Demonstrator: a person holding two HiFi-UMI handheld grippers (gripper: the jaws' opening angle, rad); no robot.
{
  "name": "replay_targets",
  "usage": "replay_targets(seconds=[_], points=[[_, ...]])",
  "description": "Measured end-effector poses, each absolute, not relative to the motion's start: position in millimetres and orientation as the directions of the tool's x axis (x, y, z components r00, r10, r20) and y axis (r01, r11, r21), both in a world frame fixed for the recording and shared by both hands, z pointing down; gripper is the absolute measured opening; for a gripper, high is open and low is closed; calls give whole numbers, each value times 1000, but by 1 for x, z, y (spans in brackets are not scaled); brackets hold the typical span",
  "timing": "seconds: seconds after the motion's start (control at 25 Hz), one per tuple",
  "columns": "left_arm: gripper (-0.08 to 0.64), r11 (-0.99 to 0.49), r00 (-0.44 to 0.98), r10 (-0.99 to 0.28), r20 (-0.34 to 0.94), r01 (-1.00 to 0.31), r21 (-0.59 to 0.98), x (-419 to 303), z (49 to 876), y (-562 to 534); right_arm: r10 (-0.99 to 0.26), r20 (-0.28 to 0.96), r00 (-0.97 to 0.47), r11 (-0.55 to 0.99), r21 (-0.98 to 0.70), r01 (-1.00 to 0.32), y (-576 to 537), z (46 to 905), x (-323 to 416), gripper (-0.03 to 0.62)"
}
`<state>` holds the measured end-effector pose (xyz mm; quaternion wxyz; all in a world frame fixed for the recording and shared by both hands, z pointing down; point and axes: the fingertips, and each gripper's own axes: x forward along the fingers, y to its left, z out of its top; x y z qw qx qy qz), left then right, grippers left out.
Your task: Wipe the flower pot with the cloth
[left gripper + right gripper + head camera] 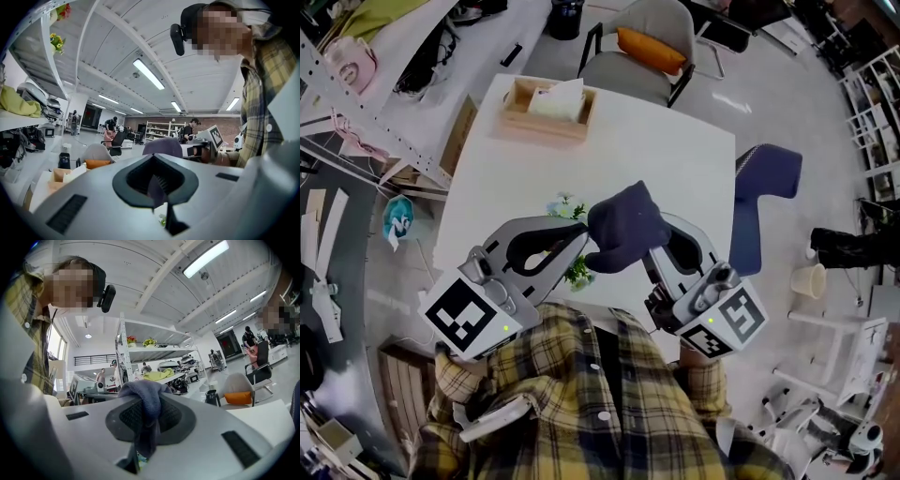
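Observation:
In the head view a dark blue cloth is bunched over the near part of the white table, between my two grippers, which point at each other. The left gripper comes in from the left, shut, with a thin strip of the cloth pinched between its pads. The right gripper is shut on the cloth, which drapes over its jaws. The flower pot's body is hidden under the grippers. Only its small pale flowers and green leaves show beside them.
A wooden tissue box stands at the table's far edge. Behind it is a grey chair with an orange cushion. A blue seat is close to the table's right side. Shelving and clutter line the left.

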<state>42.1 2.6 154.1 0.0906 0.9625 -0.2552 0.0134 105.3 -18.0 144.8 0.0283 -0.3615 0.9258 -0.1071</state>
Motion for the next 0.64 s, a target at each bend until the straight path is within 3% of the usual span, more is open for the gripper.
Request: replay_targets(seconds=[0.32,0.64], points=[[9,-839,850,-512,123,-526,141,46,155,-8,-658,26,-753,729,-232,-644,-21,148,107,25],[9,-863,869,-485,96,-493,110,42,136,-16,-674,19,-738,712,-249,-657,-17,147,108,25]])
